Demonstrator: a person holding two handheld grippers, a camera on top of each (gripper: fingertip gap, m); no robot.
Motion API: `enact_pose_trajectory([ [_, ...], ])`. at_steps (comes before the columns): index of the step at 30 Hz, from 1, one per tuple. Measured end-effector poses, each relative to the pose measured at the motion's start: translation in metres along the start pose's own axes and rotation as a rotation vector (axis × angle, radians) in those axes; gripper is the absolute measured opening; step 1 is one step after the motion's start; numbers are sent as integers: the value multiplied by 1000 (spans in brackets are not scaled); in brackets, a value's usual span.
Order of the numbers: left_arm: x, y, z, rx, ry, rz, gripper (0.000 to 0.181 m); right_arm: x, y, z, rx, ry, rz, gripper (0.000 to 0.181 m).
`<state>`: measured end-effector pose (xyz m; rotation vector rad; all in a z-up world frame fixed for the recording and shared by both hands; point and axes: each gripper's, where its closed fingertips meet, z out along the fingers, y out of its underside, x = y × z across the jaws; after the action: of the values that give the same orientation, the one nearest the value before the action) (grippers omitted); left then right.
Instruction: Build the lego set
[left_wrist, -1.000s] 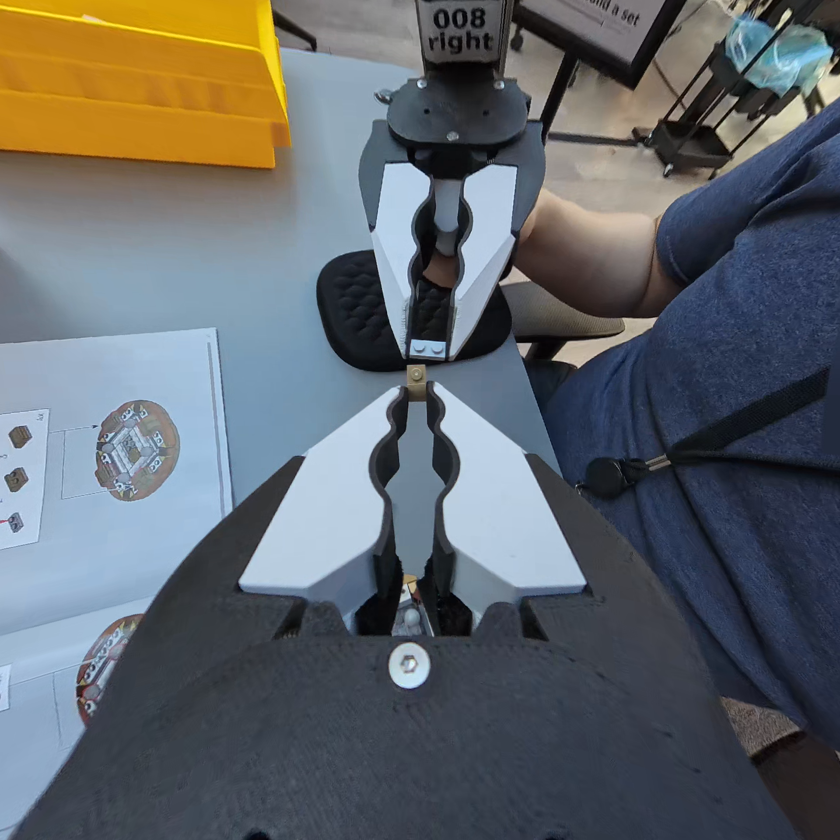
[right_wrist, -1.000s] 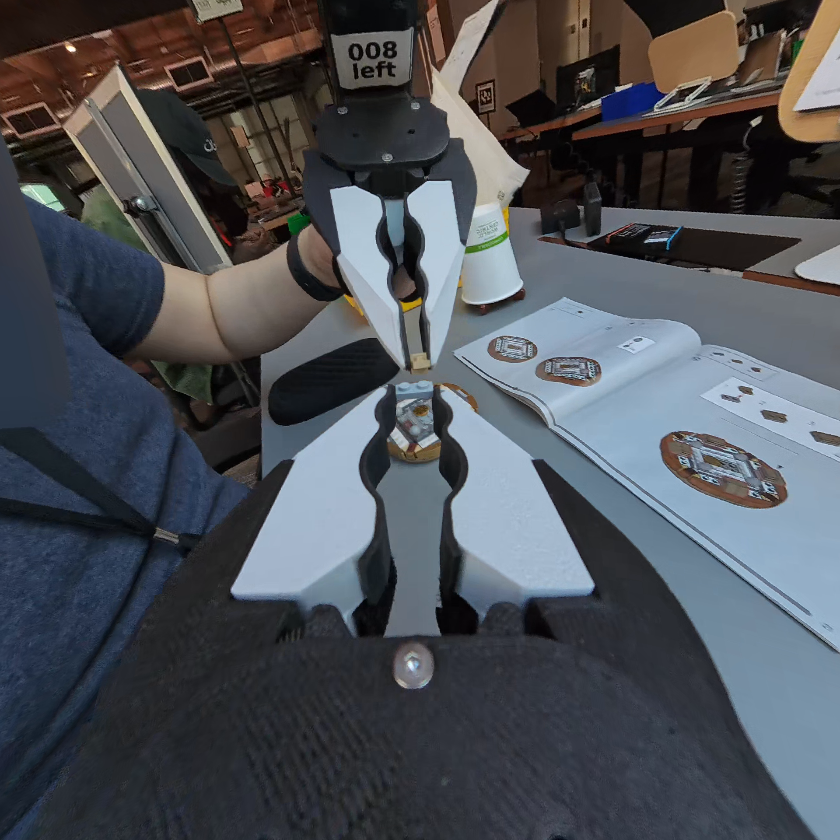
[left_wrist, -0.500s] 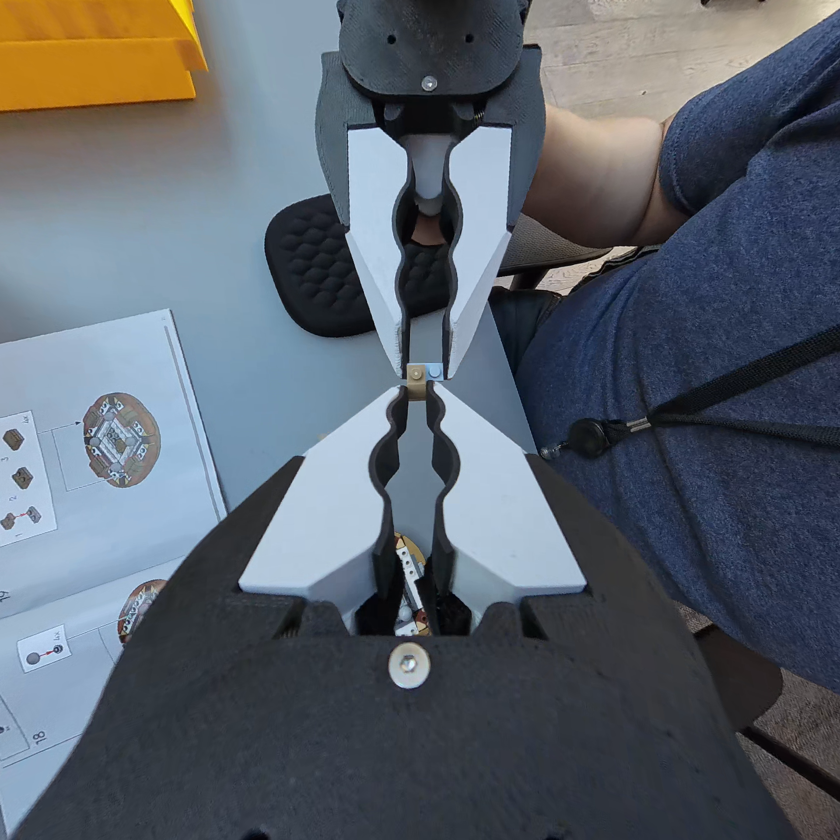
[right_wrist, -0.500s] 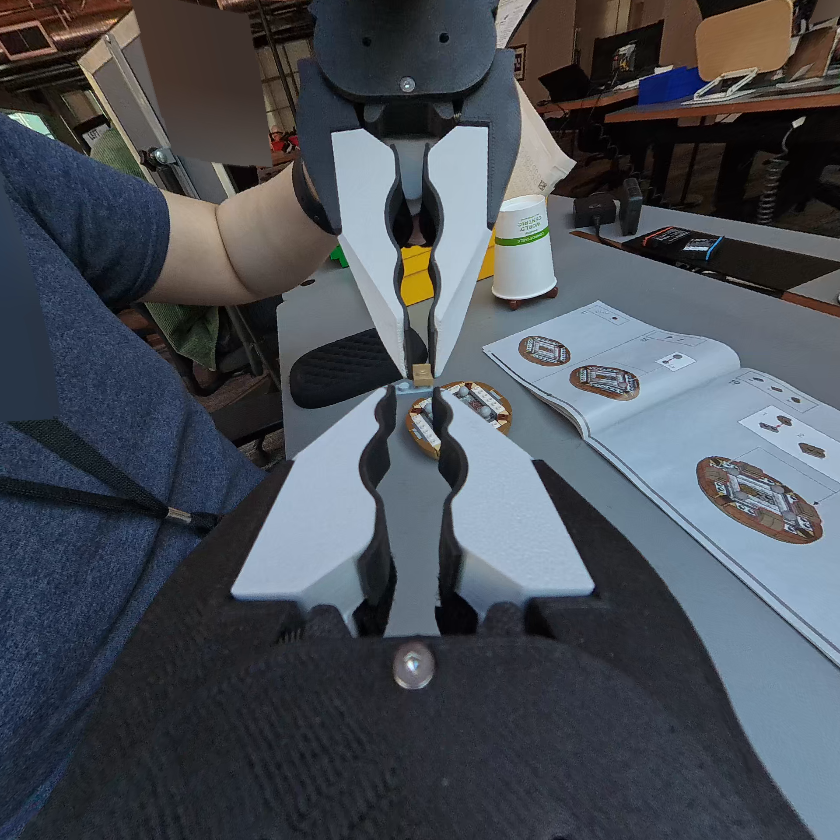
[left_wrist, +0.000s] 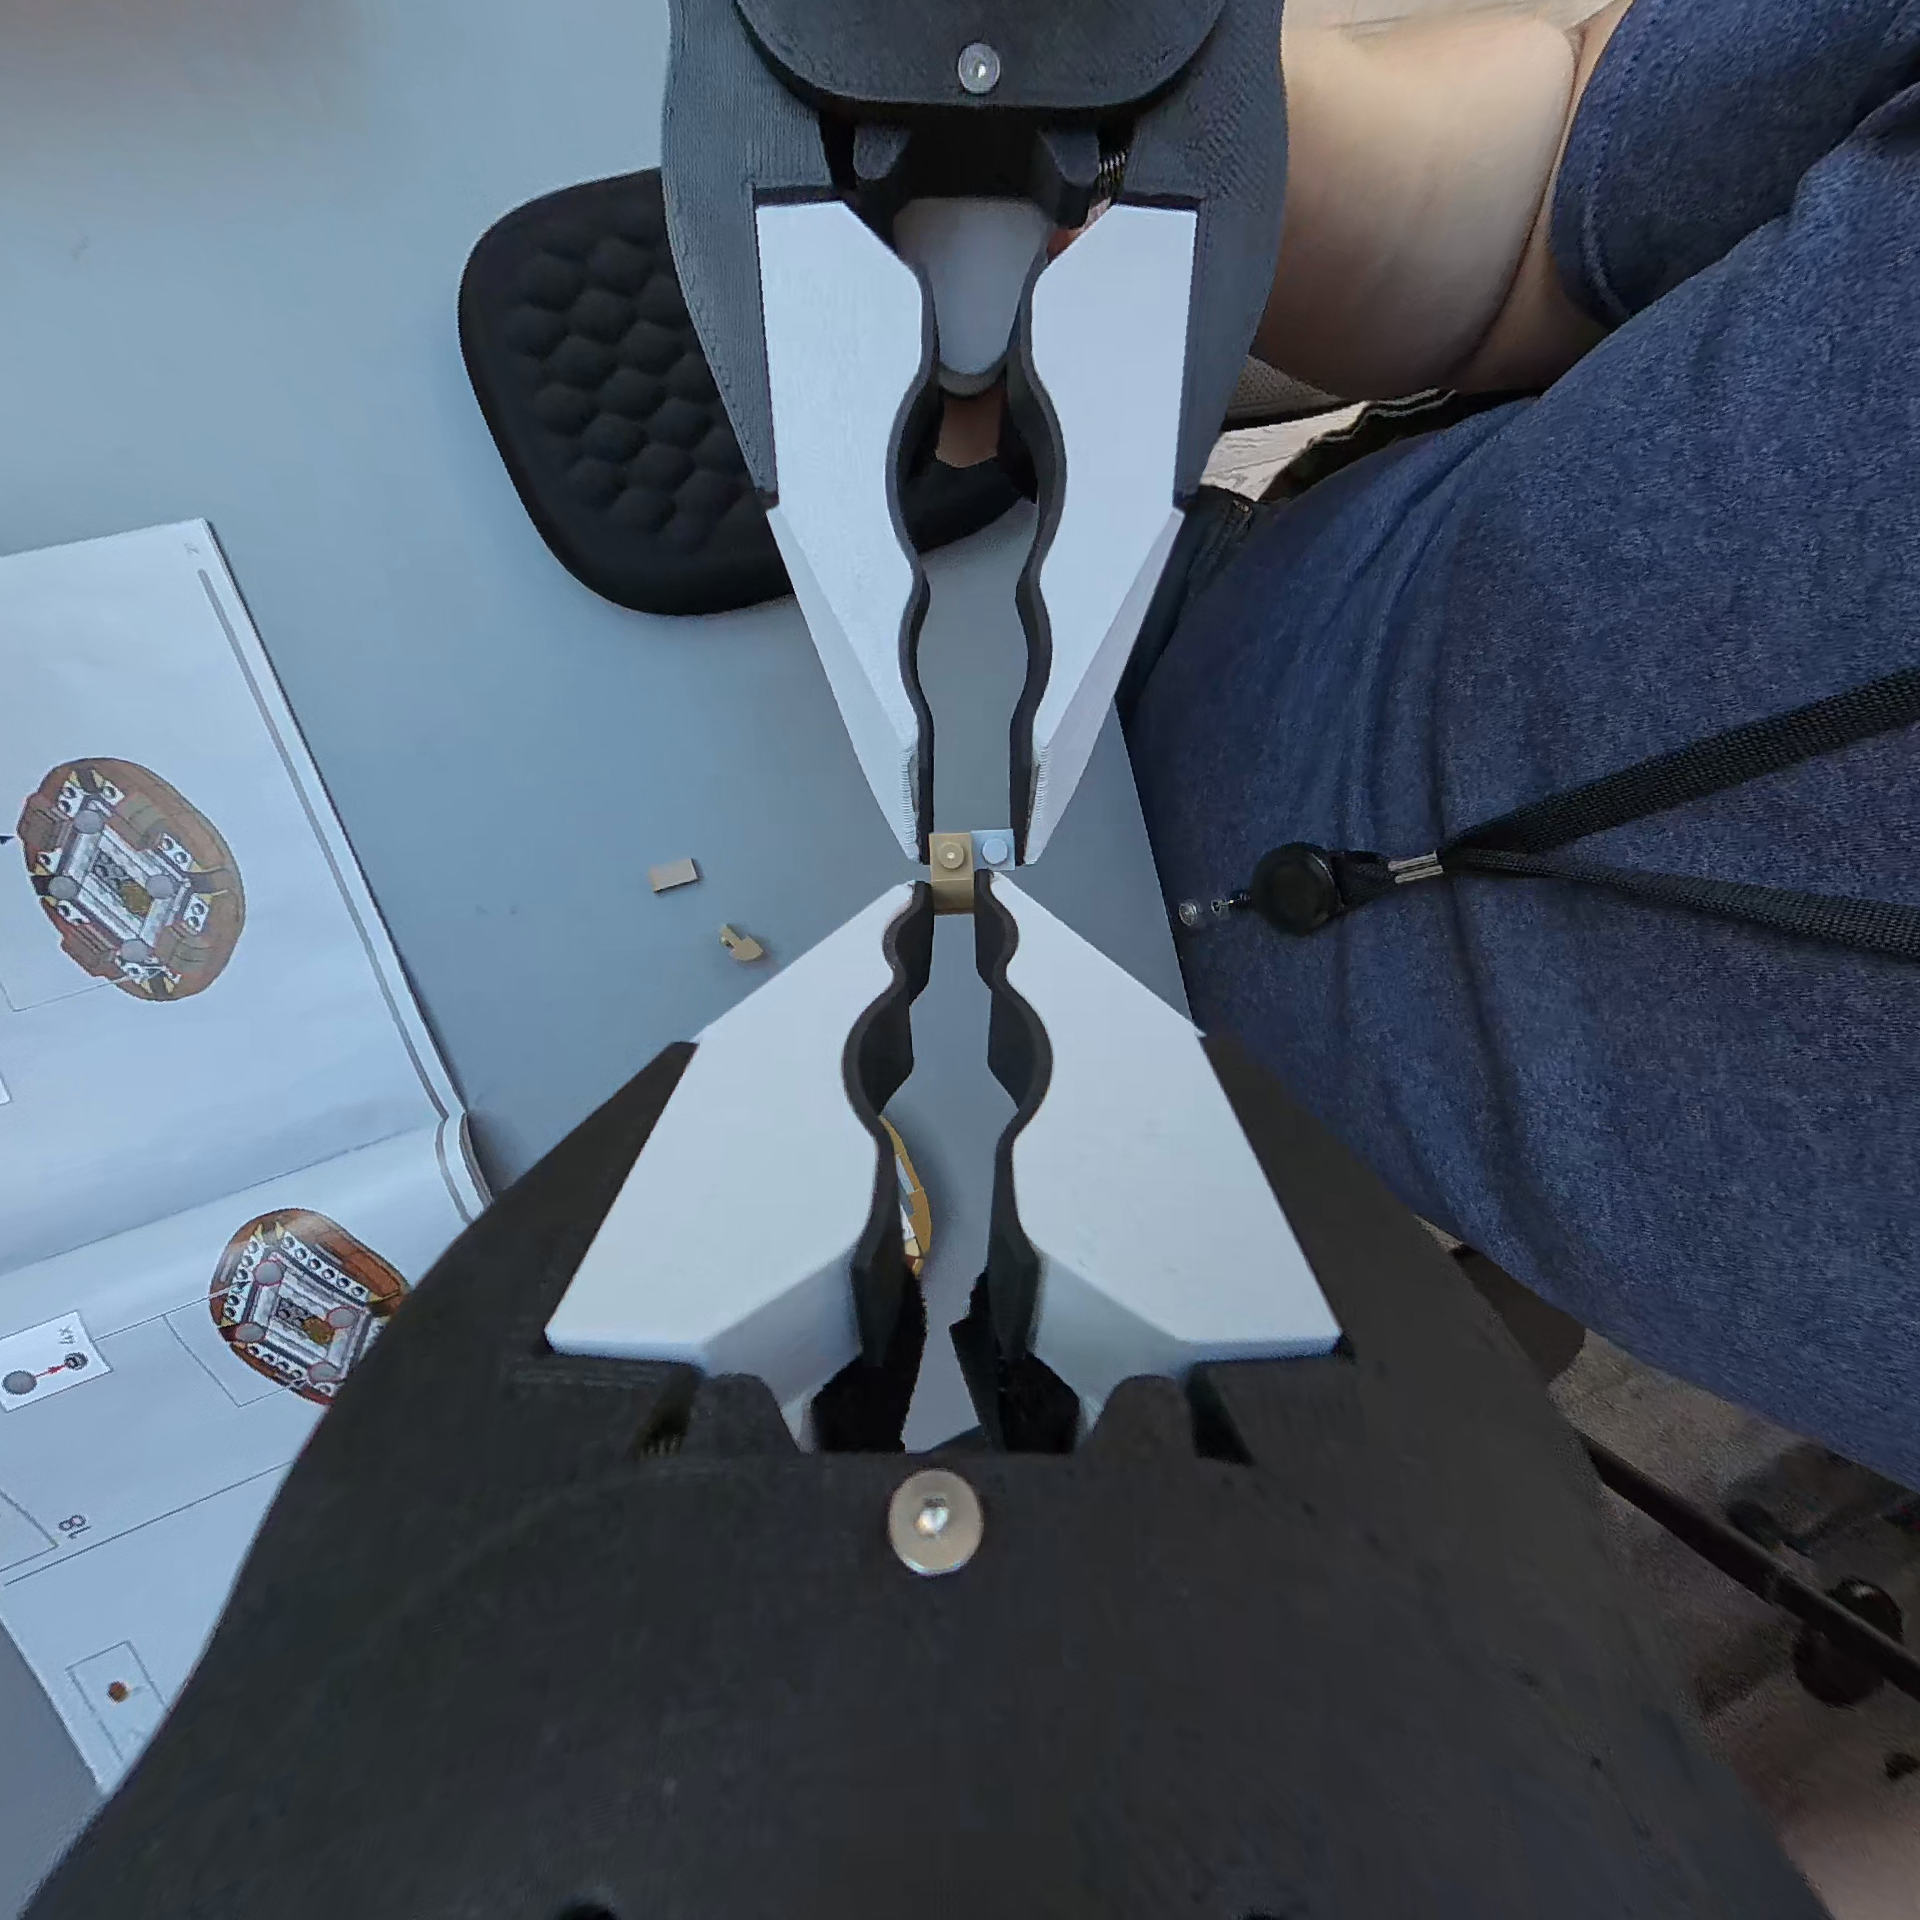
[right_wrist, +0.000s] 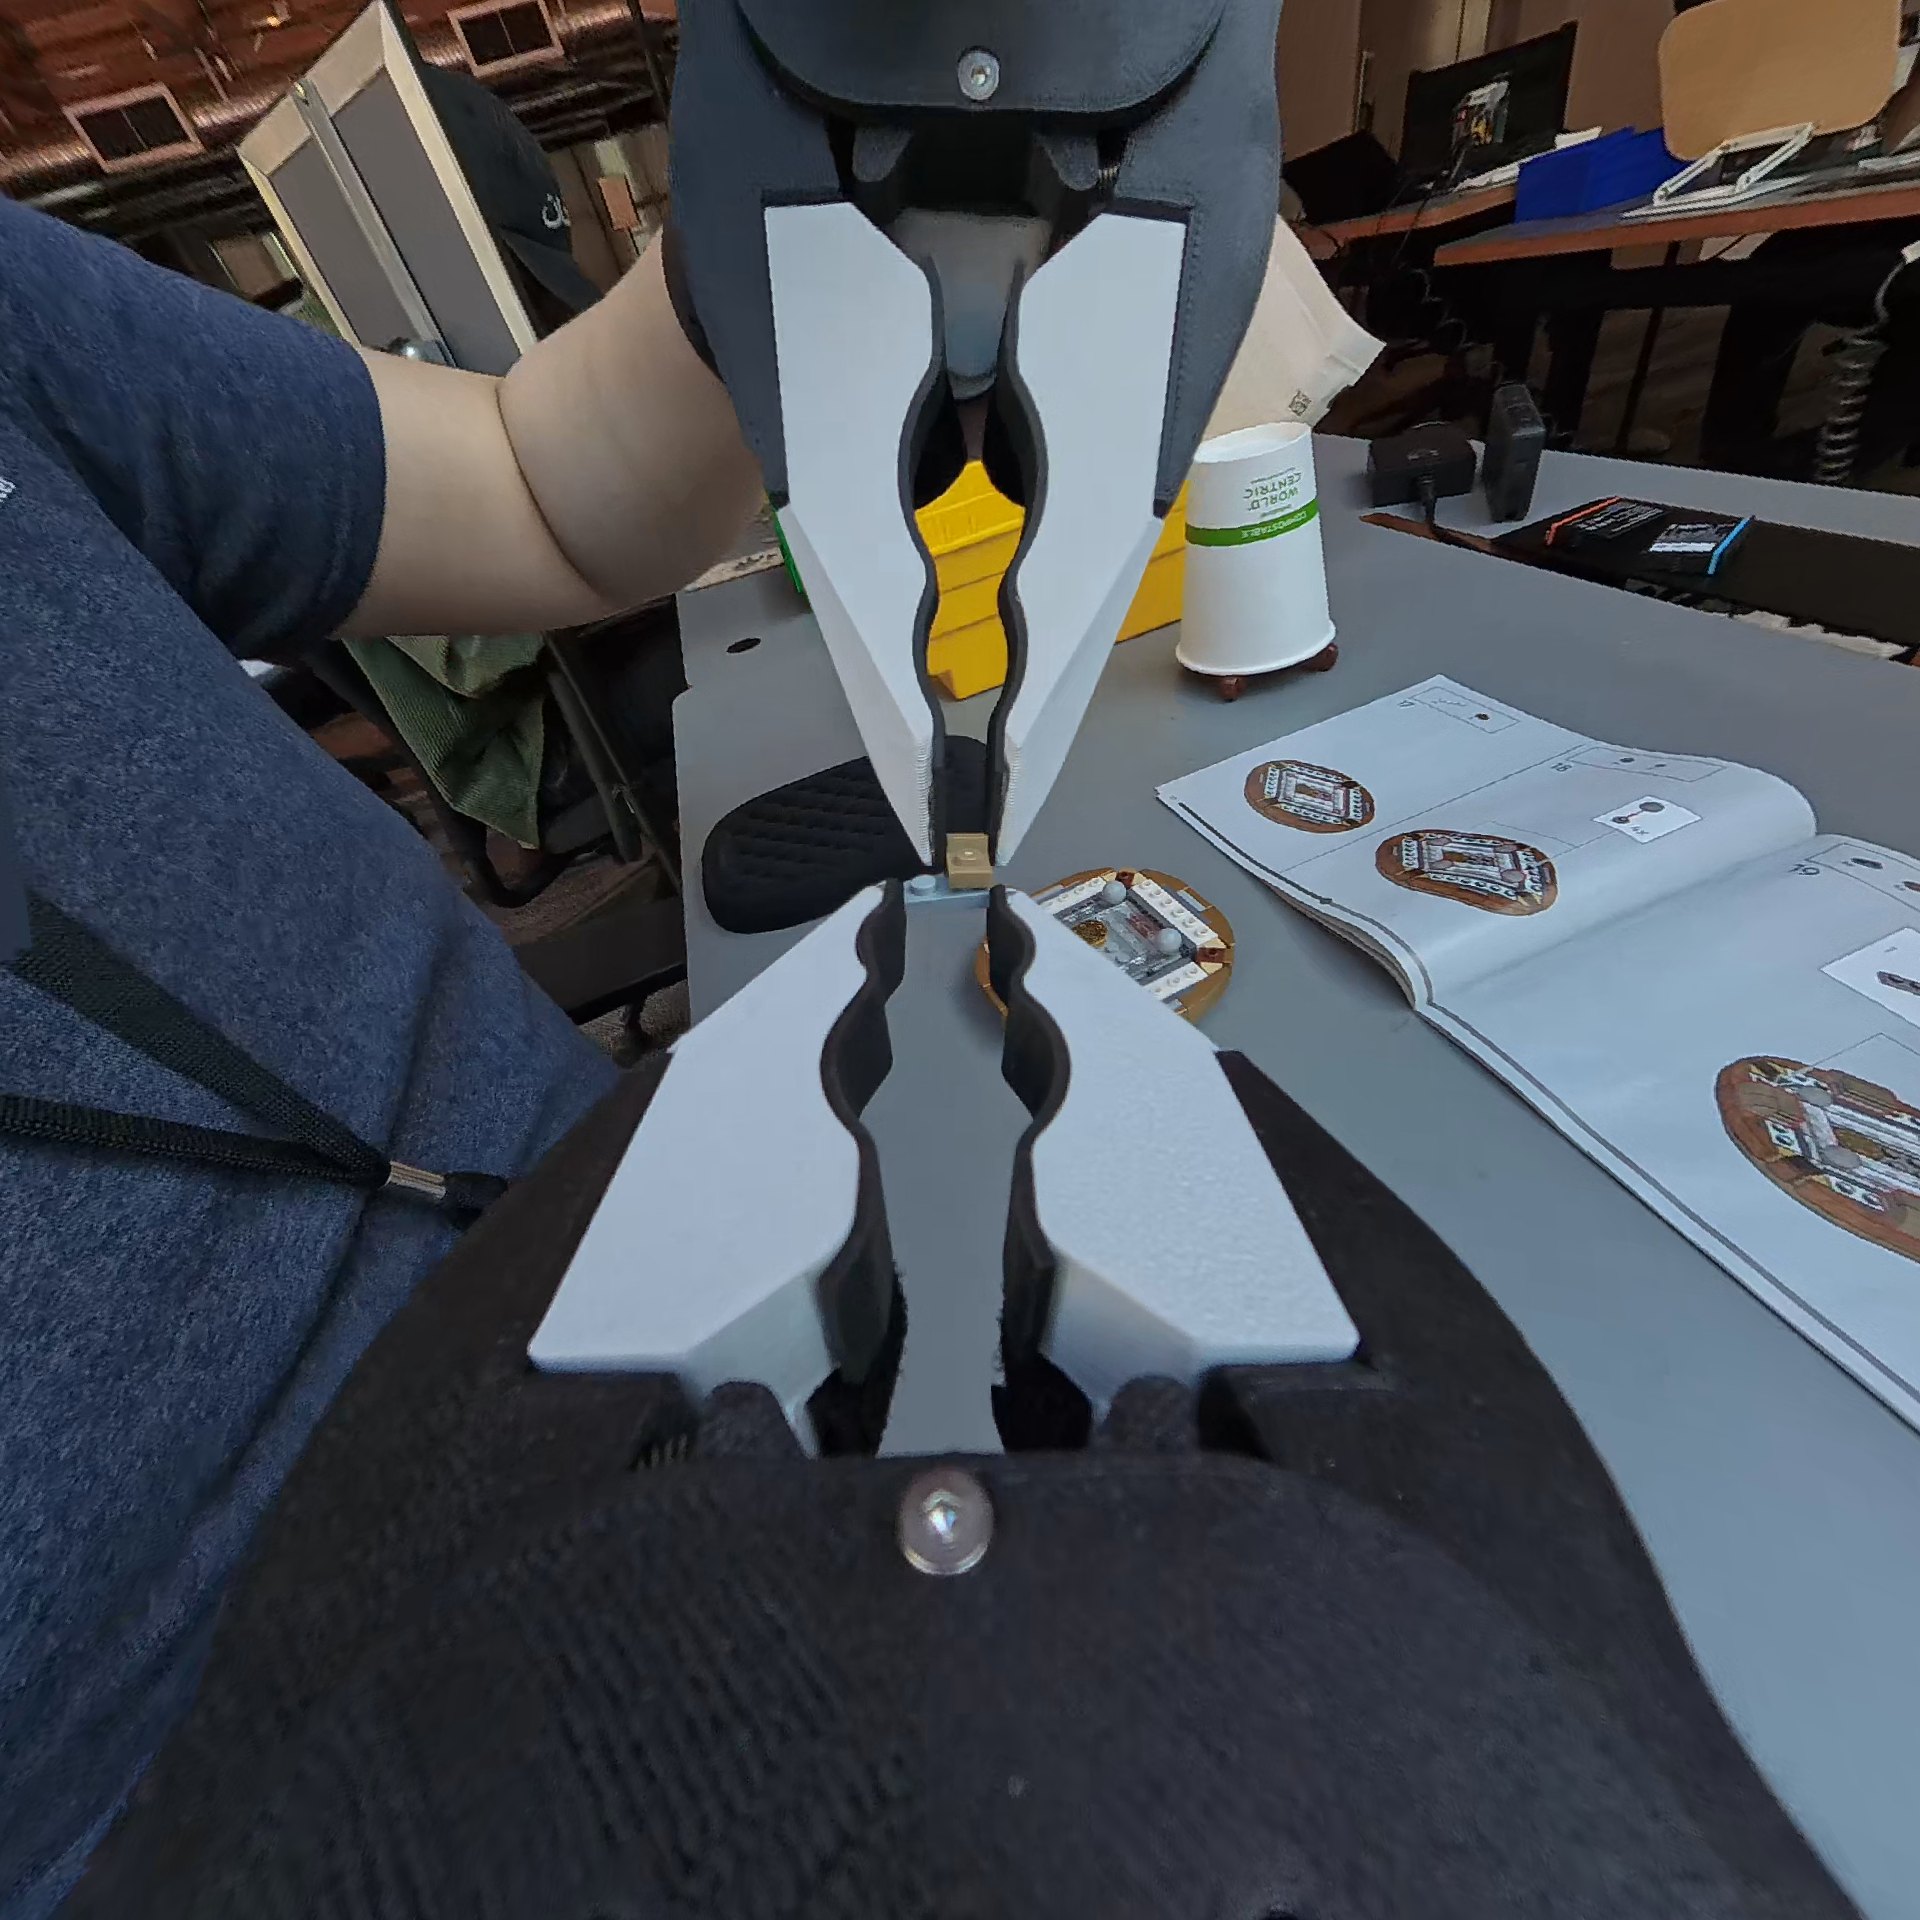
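Small tan square lego piece with one stud (left_wrist: 952, 871): centre of the left wrist view, clenched at the tips of the left claw (left_wrist: 952, 902); seated on one end of the plate listed next.

Thin light grey two-stud lego plate (left_wrist: 992, 852): grasped end to end by the right claw (left_wrist: 971, 844), which enters from the top of the frame. One stud is exposed; the tan piece covers the other. In the right wrist view the plate (right_wrist: 940, 894) lies across the right claw tips (right_wrist: 943, 902), with the tan piece (right_wrist: 966, 860) on top, pinched by the left claw (right_wrist: 964, 847) reaching in from the upper frame. Both are held in the air above the bench.

Round brown lego base with grey and white inner structure (right_wrist: 1122, 935): on the grey bench (right_wrist: 1558, 675), just right of centre in the right wrist view, partly behind a claw finger.

Two loose tan lego parts: a flat tile (left_wrist: 673, 875) and a smaller piece (left_wrist: 742, 943), left of centre on the bench.

Open white instruction booklet (left_wrist: 156, 831): left edge of the left wrist view; right side of the right wrist view.

Black padded wrist rest (left_wrist: 613, 416): upper centre-left.

White paper cup, inverted (right_wrist: 1255, 551); yellow plastic bin (right_wrist: 971, 582): upper middle of the right wrist view.

Person's blue shirt (left_wrist: 1610, 727) with black lanyard (left_wrist: 1558, 862): right side of the left wrist view.
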<state>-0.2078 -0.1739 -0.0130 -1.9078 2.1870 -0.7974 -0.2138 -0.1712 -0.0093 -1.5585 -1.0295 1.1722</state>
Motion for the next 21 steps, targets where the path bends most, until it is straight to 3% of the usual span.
enact_pose_trajectory([
  [9,-1,-4,-8,-80,36,-44,6,1,-15,-3,205,-85,134,14],
  [21,2,-2,-3,-175,65,-76,6,-1,-10,-5,152,-70,104,15],
])
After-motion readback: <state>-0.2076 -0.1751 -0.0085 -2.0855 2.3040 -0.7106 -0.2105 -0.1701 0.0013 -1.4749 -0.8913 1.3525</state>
